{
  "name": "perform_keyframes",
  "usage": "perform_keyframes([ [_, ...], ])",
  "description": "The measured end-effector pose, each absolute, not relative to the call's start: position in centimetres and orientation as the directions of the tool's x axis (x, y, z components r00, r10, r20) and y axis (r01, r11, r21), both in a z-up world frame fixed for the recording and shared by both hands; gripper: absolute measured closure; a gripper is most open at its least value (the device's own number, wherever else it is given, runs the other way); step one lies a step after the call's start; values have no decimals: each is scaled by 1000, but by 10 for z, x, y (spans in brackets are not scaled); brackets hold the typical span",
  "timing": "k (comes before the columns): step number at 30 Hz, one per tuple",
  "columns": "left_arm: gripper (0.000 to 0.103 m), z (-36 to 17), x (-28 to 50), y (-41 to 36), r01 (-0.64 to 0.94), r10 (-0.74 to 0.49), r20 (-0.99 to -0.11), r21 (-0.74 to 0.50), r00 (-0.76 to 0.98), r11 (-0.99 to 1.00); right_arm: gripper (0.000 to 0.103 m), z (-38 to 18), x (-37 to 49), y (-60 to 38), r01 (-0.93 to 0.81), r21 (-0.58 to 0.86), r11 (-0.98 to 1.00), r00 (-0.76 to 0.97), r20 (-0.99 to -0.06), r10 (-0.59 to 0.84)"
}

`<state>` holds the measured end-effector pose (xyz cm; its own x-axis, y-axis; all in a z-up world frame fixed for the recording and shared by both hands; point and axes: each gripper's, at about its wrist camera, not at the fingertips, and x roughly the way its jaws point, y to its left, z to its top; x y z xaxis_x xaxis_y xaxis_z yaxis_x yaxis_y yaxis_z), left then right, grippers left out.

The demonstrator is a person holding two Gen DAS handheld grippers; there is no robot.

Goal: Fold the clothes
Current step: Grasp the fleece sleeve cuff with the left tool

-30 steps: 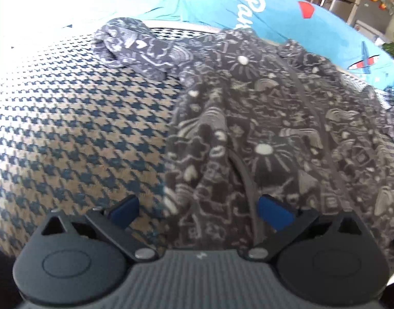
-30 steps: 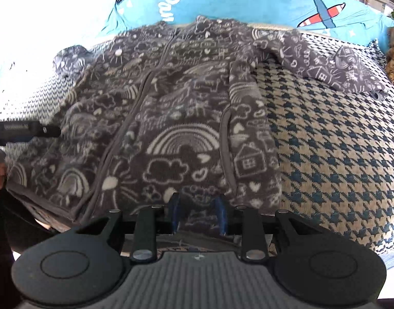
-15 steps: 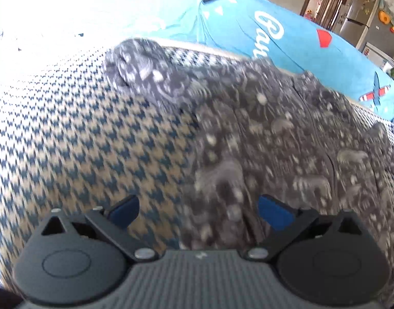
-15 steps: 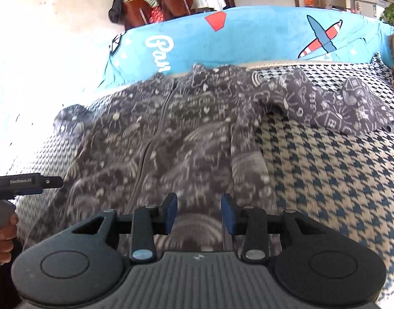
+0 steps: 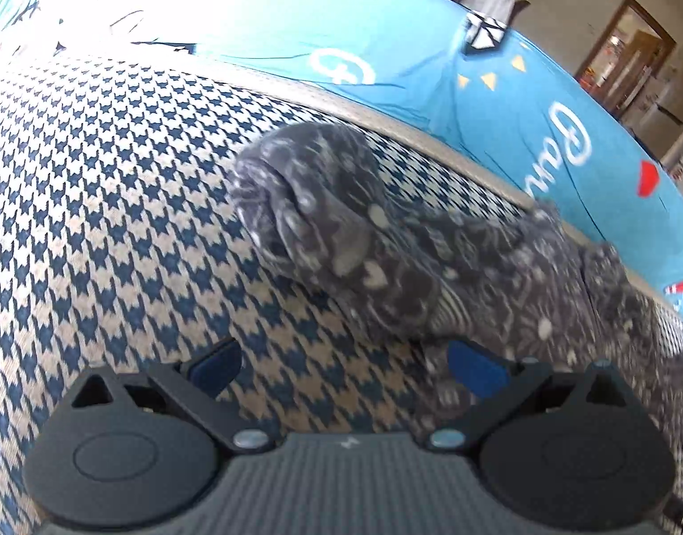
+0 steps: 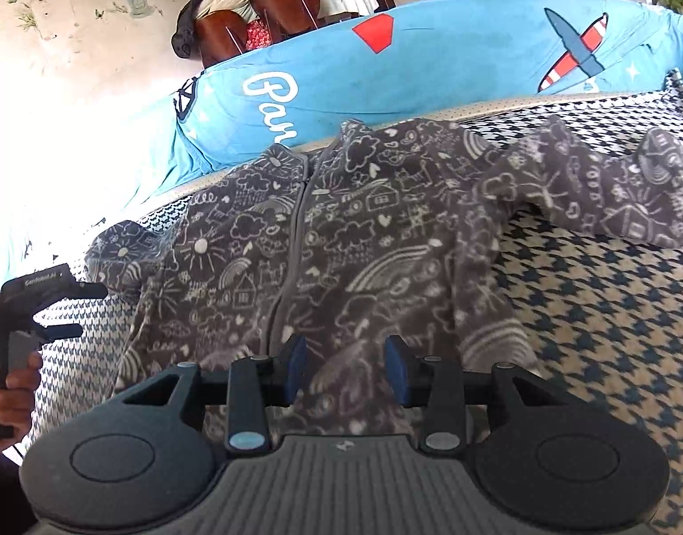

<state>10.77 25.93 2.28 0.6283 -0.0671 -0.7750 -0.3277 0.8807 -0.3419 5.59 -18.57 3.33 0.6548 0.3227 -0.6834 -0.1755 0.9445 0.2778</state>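
Left wrist view: left gripper (image 5: 343,368) open wide, empty, over houndstooth cover (image 5: 100,205). Bunched sleeve (image 5: 314,218) just ahead, blurred; blue cushion (image 5: 497,102) behind.

Right wrist view: right gripper (image 6: 346,368) partly open, pads clear of the grey jacket (image 6: 341,240) hem between them (jacket spread flat, zipped). A hand (image 6: 11,392) at left edge, cut off.

One grey patterned jacket (image 6: 341,240), one blue cushion (image 6: 430,67), two brown chairs (image 6: 252,18), two grippers (image 6: 345,368).
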Motion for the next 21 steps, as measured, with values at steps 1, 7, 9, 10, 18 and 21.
perform_keyframes([
  [1, 0, 21, 112, 264, -342, -66, -775, -351, 628, 871, 64, 32, 59, -182, -178, 273, 945, 654, -685, 321],
  [7, 0, 11, 138, 282, -390, -61, -782, -374, 620, 841, 64, 27, 78, -164, -199, 242, 950, 655, -688, 313],
  [9, 0, 8, 144, 285, -402, -57, -782, -379, 620, 834, 64, 25, 84, -159, -199, 242, 949, 652, -690, 313],
  [10, 0, 7, 147, 287, -408, -56, -782, -382, 620, 829, 64, 24, 87, -157, -198, 245, 949, 651, -692, 314],
  [18, 32, 0, 170, 285, -413, -51, -786, -377, 616, 829, 64, 15, 104, -138, -211, 250, 945, 627, -707, 327],
  [21, 49, 4, 174, 273, -375, -27, -780, -330, 626, 866, 64, 13, 109, -131, -222, 238, 945, 627, -708, 326],
])
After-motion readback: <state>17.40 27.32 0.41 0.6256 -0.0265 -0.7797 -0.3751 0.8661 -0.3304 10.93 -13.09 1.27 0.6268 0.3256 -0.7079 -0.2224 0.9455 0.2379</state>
